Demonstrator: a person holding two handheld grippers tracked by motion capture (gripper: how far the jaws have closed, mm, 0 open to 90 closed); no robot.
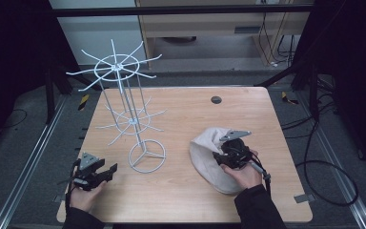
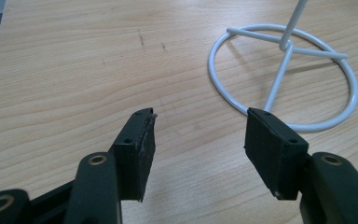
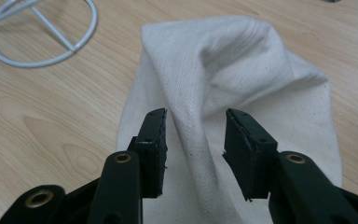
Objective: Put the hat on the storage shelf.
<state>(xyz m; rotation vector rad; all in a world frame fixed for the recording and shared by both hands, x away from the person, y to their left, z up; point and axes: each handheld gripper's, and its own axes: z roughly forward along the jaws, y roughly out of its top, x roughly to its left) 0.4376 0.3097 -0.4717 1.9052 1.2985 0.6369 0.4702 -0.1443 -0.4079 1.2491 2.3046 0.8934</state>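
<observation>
The cloth bag (image 1: 214, 160) lies on the tabletop (image 1: 181, 191), right side. The right gripper (image 3: 195, 122) has a raised fold running between its jaws, not squeezed yet. The left gripper (image 2: 200, 123) is open, far off

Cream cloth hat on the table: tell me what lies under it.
The cream cloth hat lies directly on the light wooden table, beside the white wire rack. Whatever sits beneath its folds is covered.

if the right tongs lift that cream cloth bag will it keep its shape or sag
Probably sag: the cloth bag lies rumpled in soft folds, so it looks floppy. A raised fold sits between the open right tongs, so it should pinch easily. It looks flat and empty, likely light.
</observation>
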